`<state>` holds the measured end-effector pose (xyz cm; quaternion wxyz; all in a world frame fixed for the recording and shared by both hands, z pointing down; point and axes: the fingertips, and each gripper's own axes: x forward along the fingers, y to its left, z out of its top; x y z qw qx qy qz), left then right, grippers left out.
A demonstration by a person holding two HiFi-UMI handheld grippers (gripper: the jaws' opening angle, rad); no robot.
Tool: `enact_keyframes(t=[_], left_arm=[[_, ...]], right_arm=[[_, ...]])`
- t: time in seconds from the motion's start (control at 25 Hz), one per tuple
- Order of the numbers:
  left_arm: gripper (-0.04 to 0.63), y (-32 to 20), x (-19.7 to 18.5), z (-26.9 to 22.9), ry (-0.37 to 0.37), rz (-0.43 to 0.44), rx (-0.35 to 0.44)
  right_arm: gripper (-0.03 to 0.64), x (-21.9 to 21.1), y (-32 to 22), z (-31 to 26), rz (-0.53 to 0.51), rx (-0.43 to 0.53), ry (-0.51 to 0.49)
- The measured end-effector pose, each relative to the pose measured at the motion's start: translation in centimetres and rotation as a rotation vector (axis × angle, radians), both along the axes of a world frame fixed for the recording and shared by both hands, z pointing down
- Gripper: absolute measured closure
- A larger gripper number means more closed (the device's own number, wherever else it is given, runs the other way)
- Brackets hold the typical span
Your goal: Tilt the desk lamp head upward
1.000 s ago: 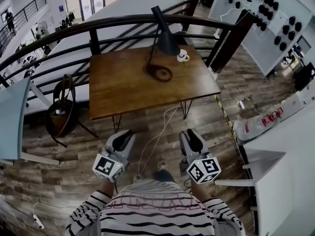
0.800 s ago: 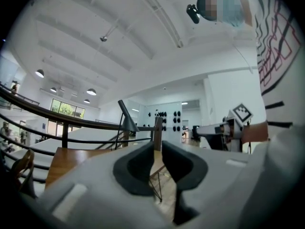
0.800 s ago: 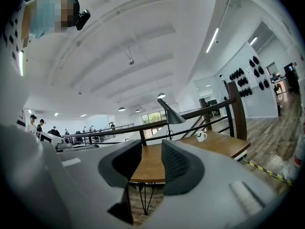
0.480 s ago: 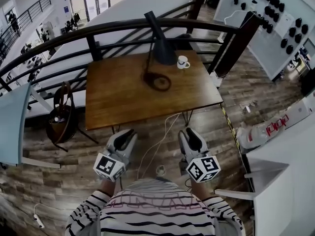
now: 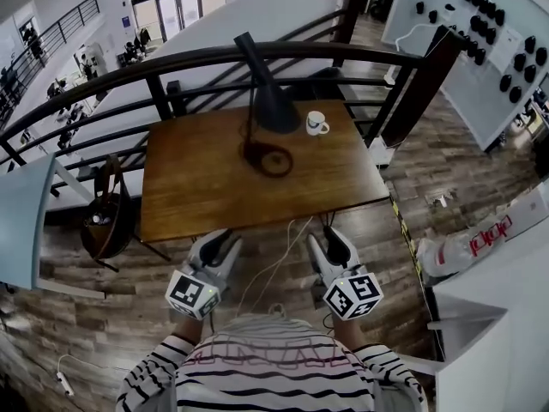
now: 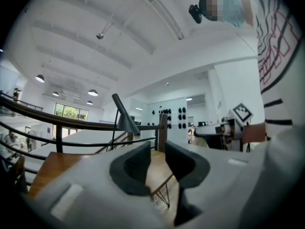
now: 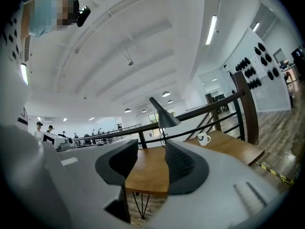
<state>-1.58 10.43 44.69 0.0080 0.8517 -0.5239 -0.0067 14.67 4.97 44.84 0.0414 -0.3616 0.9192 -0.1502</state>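
Head view: my left gripper [image 5: 225,240] and right gripper [image 5: 330,237] hang at the table's [image 5: 193,191] near edge. Their jaws are spread and have just been opening, with nothing between them. Straight ahead, well apart, the desk lamp [image 5: 273,106] stands by the far edge, head drooping. I think neither gripper is nearer.

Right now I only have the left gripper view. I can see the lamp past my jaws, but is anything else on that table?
Observer: Yes. A white mug stands on the table, just right of the lamp head in the head view and apart from it.
Operator: Is the right gripper carrying anything?
Observer: No. The right gripper has its jaws apart. They have just been opening, and nothing is between them.
Operator: Anything on the floor on my way in?
Observer: A pale cord hangs from the table's near edge down to the floor, right in front of you.
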Motion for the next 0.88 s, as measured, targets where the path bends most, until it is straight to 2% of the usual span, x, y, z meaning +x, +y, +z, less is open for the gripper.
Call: enact_keyframes(t=[0.36, 0.6, 0.88], left_arm=[[0.448, -4.2, 1.7, 0.9, 0.005, -0.063, -0.025], [0.437, -6.9, -0.8, 1.4, 0.018, -0.106, -0.05], [0.42, -13.4, -3.8, 0.6, 0.011, -0.038, -0.037]], right_arm=[[0.426, 1.5, -5.0, 0.3, -0.067, -0.008, -0.008], [0.422, 0.1, -7.6, 0.5, -0.082, -0.028, -0.018], [0.409, -2.5, -11.3, -0.1, -0.021, -0.023, -0.018]])
